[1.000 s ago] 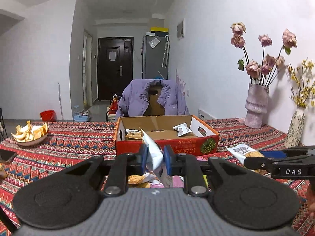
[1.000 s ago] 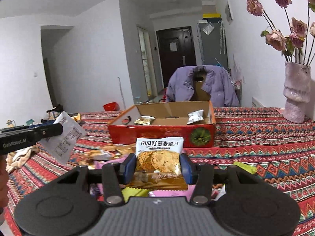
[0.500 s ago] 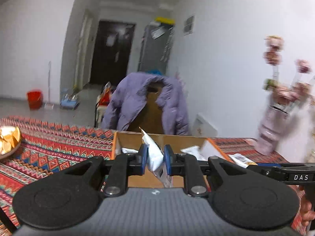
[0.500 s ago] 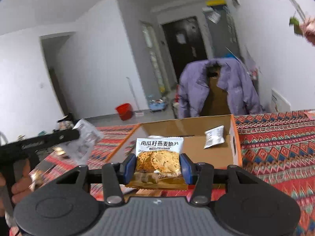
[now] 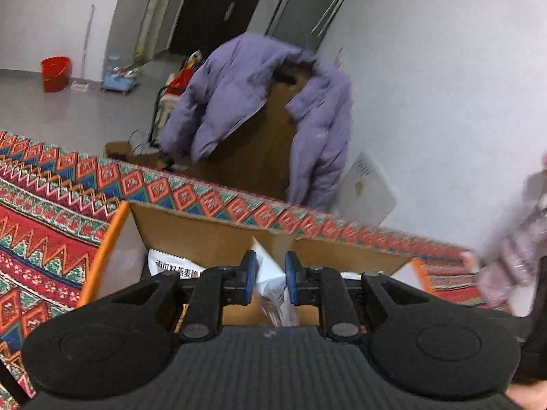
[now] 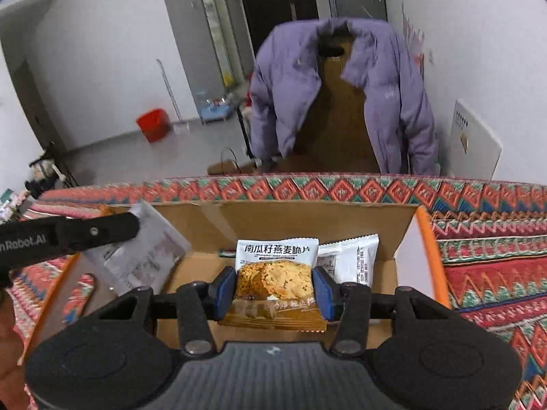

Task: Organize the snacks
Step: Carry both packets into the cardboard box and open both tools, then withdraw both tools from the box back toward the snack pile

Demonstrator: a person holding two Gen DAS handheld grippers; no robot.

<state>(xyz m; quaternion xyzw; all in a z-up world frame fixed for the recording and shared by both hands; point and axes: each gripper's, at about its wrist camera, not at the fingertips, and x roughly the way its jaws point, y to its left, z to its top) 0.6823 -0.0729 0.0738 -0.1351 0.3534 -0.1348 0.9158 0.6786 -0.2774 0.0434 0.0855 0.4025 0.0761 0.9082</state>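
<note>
An open cardboard box [image 6: 425, 239] with orange edges lies on the patterned tablecloth. My right gripper [image 6: 274, 288] hangs over the box's inside. A cookie packet [image 6: 275, 280] with a white top and brown bottom sits between its blue pads, and the jaws are opening. My left gripper [image 5: 269, 273] is shut on a white snack packet [image 5: 270, 282] above the same box [image 5: 112, 232]. In the right wrist view its black finger [image 6: 95, 230] and that white packet [image 6: 143, 259] show at the left. A white packet [image 6: 355, 263] and a printed one [image 5: 171, 266] lie in the box.
The patterned tablecloth [image 6: 495, 273] ends just past the box. Behind it a purple jacket [image 6: 342, 78] hangs over a chair. A blurred pink vase [image 5: 512, 249] stands at the right. A red bucket [image 6: 154, 124] is on the floor, and a white panel [image 6: 475, 143] leans on the wall.
Both grippers have moved forward with their packets, from in front of the box to above its inside, and now tilt further down. The loose snack pile has left both views.
</note>
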